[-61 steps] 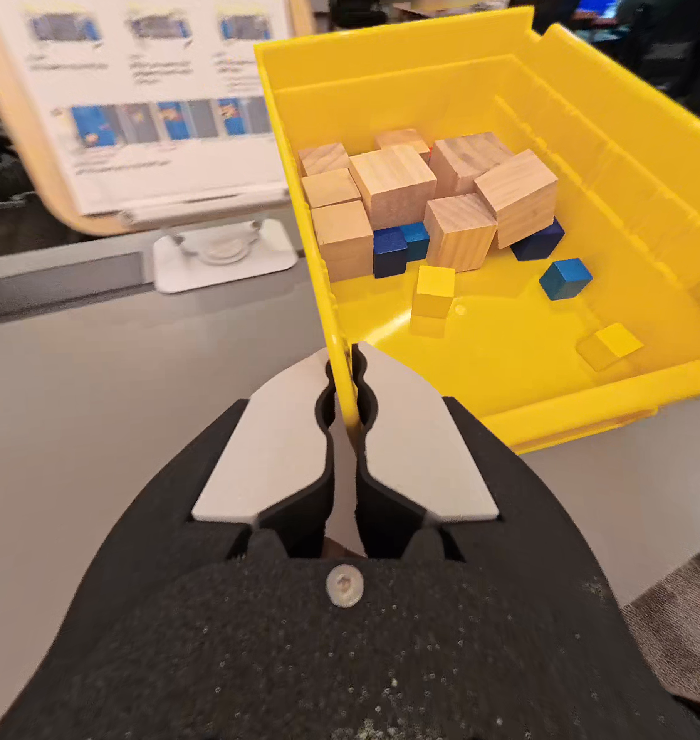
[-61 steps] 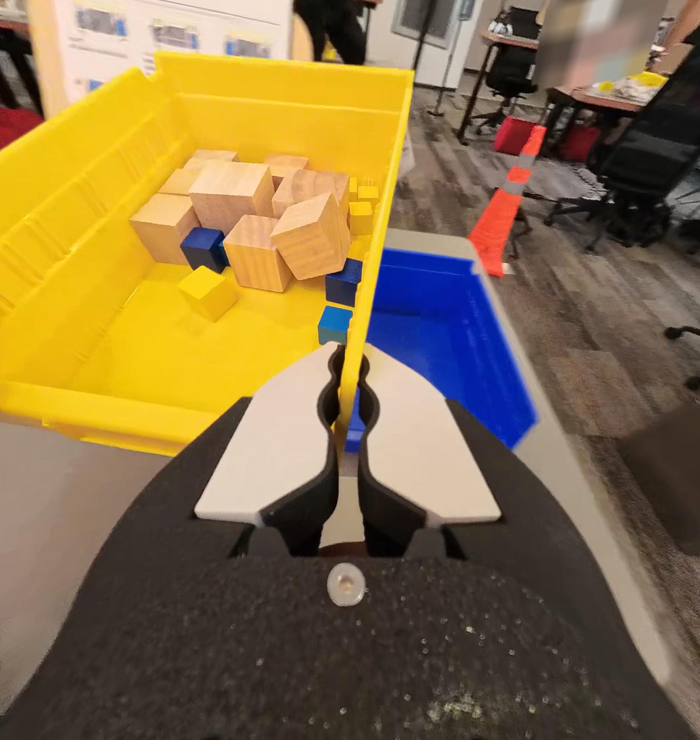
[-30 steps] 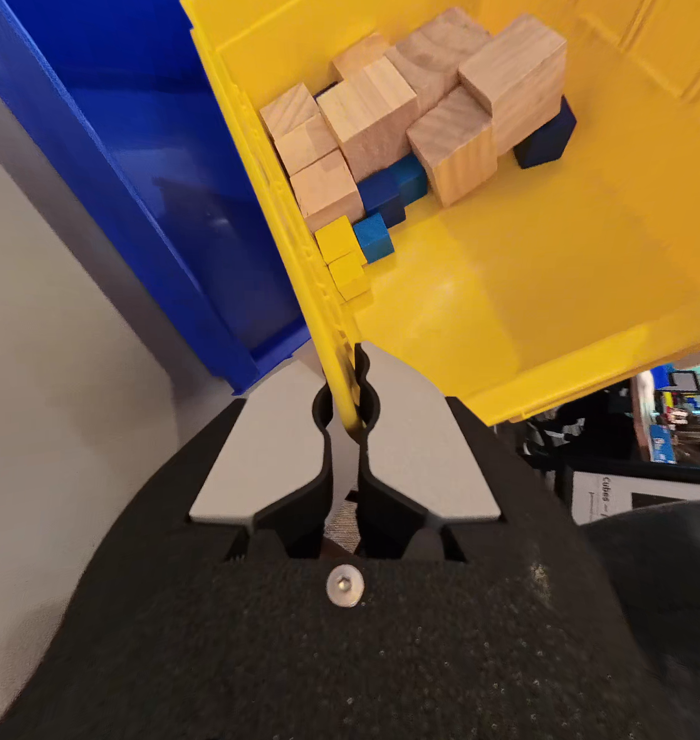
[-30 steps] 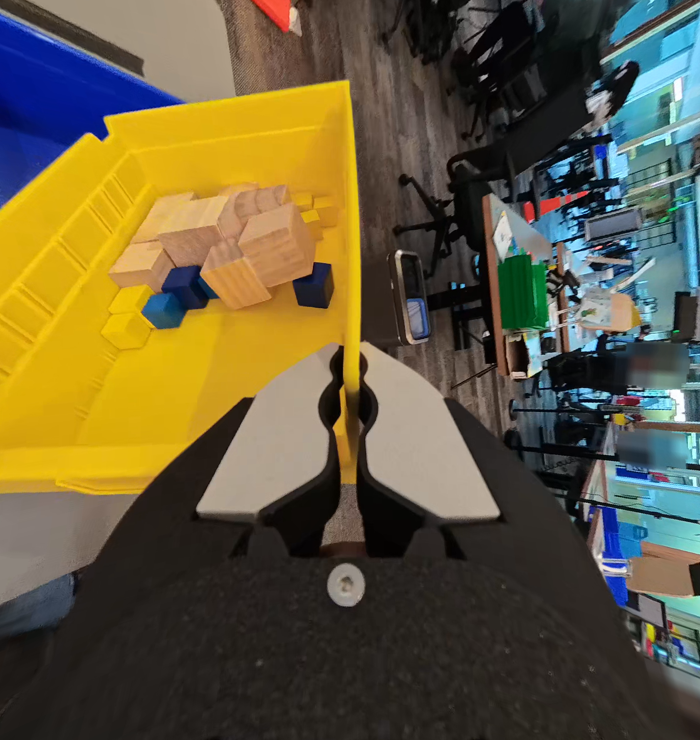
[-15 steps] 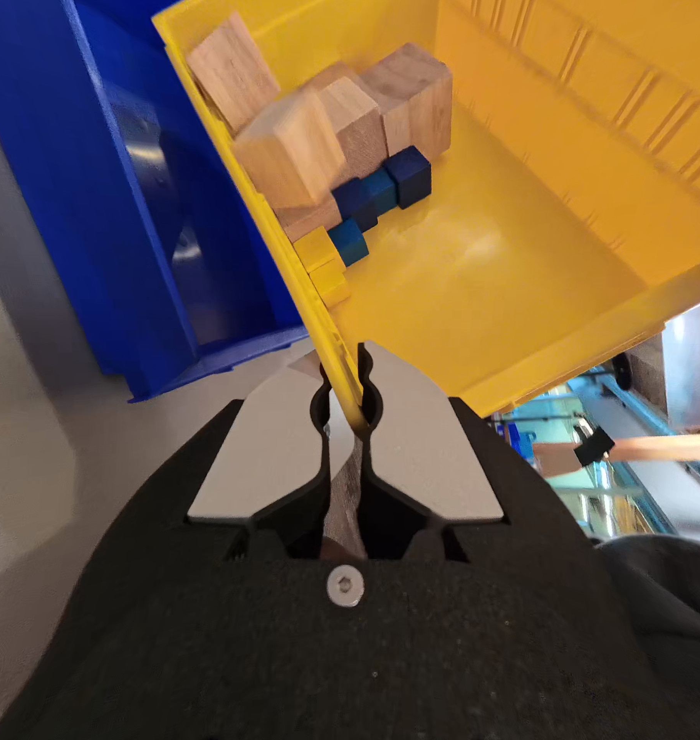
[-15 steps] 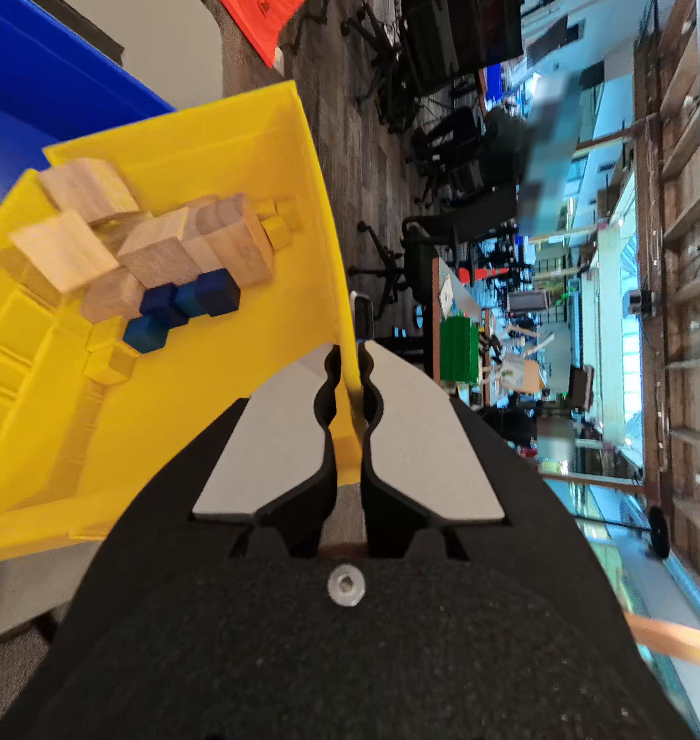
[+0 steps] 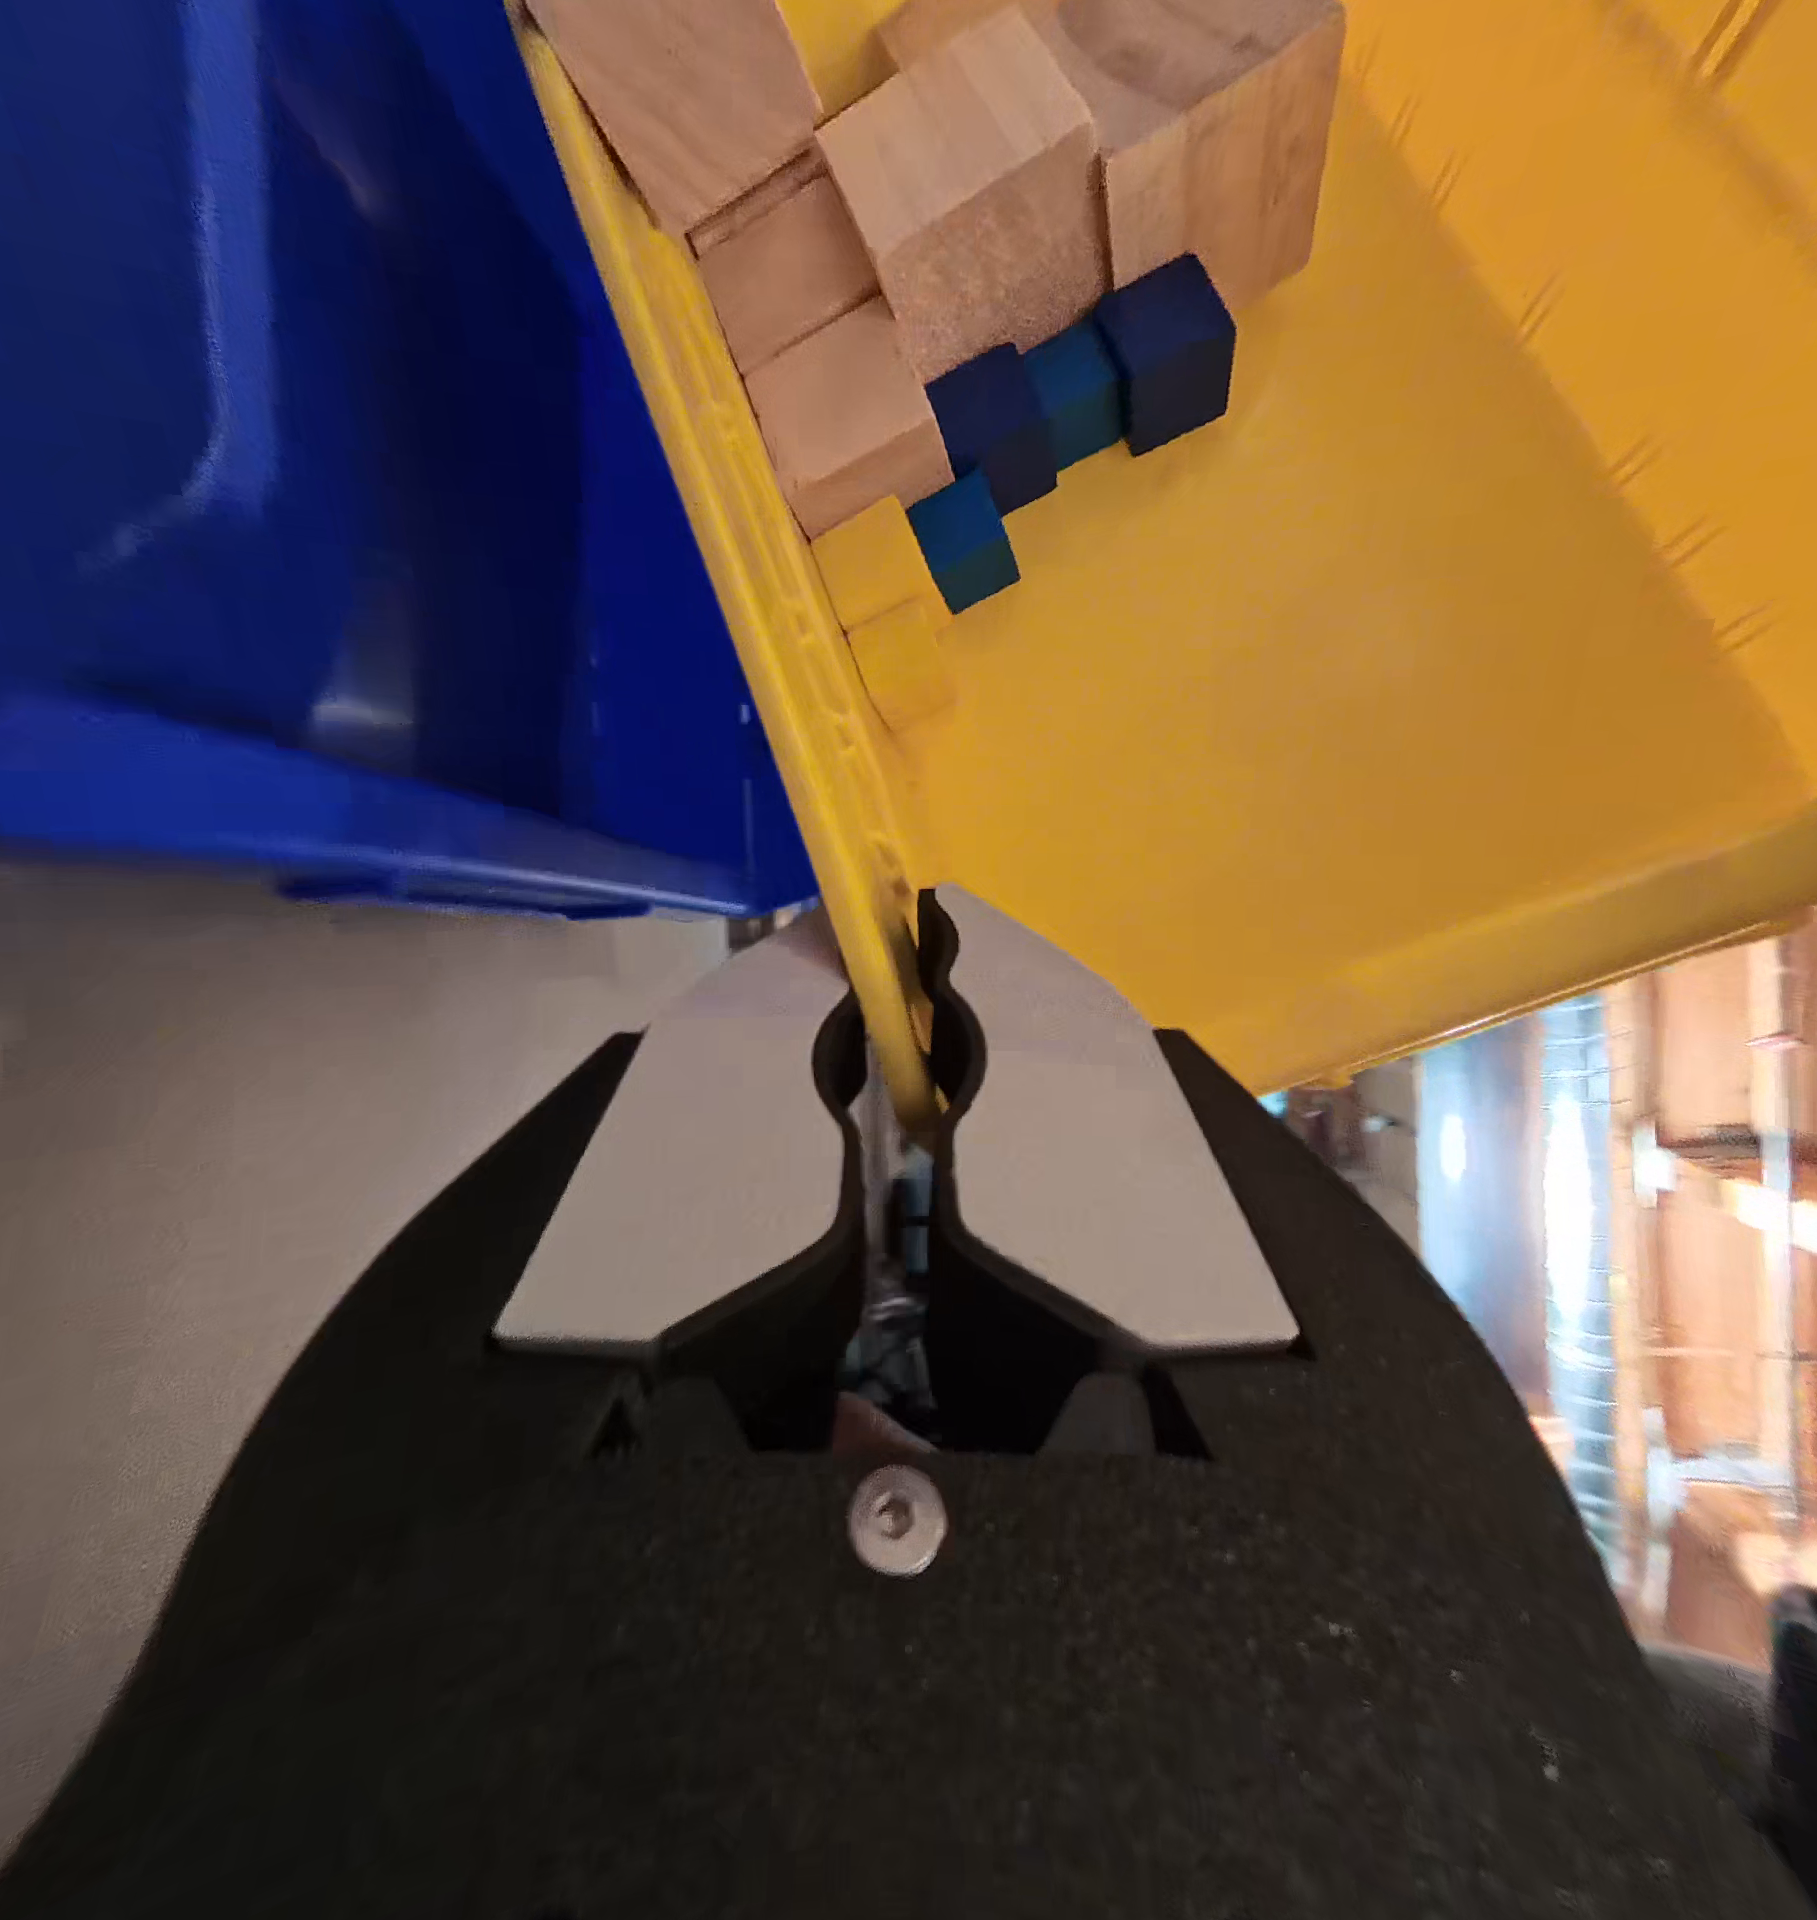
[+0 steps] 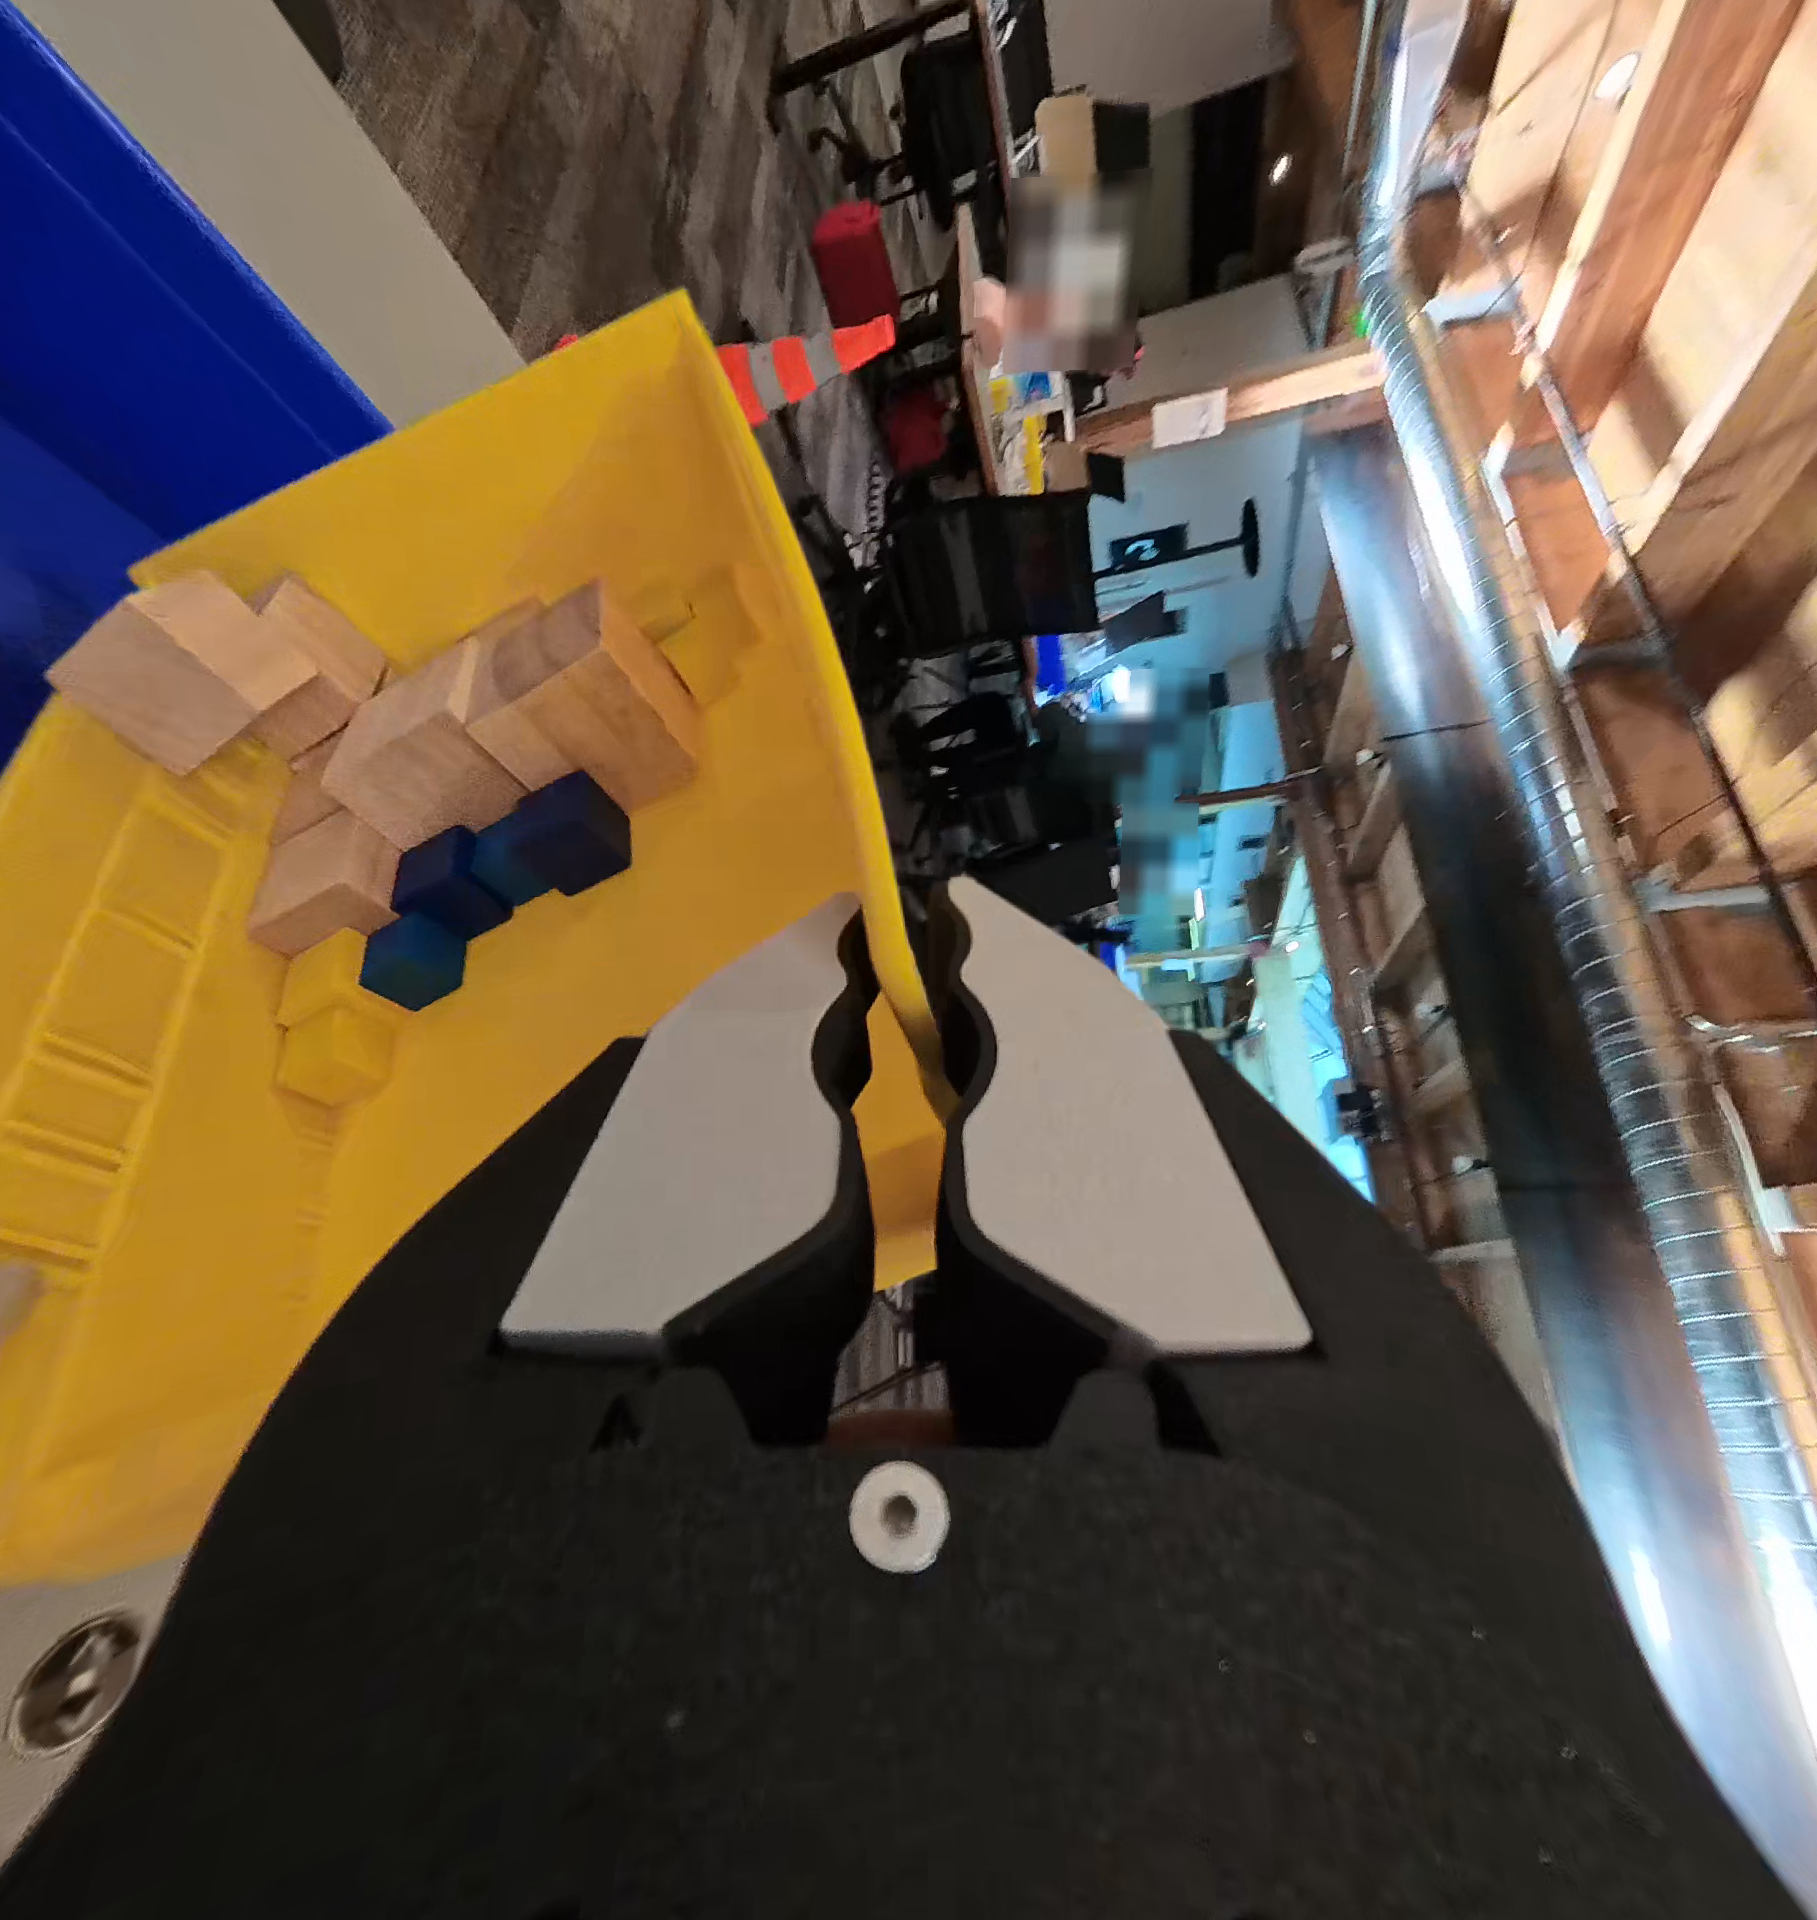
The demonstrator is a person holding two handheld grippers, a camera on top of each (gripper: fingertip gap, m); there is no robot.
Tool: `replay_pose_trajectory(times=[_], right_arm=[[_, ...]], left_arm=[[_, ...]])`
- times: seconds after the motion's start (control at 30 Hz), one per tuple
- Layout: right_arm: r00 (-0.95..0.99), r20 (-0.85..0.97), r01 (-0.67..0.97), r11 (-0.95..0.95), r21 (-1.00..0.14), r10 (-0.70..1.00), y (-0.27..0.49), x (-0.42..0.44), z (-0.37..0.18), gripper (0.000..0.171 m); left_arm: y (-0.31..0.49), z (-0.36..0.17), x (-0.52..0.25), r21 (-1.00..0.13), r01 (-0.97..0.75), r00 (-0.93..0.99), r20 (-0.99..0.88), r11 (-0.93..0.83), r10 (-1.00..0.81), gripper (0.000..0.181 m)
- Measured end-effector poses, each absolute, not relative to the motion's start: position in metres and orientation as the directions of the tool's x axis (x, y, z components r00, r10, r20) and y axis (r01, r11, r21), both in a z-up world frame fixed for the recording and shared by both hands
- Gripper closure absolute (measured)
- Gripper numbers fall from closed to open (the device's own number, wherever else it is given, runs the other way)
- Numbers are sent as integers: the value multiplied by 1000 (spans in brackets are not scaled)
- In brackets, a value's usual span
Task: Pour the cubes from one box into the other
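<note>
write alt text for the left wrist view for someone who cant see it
The left gripper is clamped on the side wall of a tilted yellow box, with wooden cubes and small blue cubes piled against that wall. A blue box sits just beyond it on a grey table.

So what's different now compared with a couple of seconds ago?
The yellow box has been lifted off the table and tipped steeply over the blue box. The cubes have slid into a heap against its lower wall, at the rim. Both the left tool and right tool stay clamped on the yellow box's walls.
</note>
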State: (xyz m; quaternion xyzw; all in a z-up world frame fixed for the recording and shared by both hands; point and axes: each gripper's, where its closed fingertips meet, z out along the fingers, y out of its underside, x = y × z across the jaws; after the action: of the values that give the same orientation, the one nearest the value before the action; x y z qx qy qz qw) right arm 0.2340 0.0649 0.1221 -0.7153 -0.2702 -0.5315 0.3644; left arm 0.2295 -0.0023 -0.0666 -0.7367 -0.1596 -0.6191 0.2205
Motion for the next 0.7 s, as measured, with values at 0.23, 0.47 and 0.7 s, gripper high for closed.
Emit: replay_pose_trajectory(times=[0.23, 0.47, 0.7], right_arm=[[195, 981, 829, -531, -174, -17, 61, 227, 103, 162], [140, 988, 843, -515, -152, -62, 59, 224, 88, 160], [44, 994, 861, -500, -91, -104, 54, 211, 100, 160]], left_arm=[[-1, -86, 250, 80, 533, -12, 996, -843, 87, 177], [-1, -100, 263, 148, 531, -71, 989, -835, 130, 177], [2, -85, 273, 241, 496, -212, 965, -834, 153, 178]])
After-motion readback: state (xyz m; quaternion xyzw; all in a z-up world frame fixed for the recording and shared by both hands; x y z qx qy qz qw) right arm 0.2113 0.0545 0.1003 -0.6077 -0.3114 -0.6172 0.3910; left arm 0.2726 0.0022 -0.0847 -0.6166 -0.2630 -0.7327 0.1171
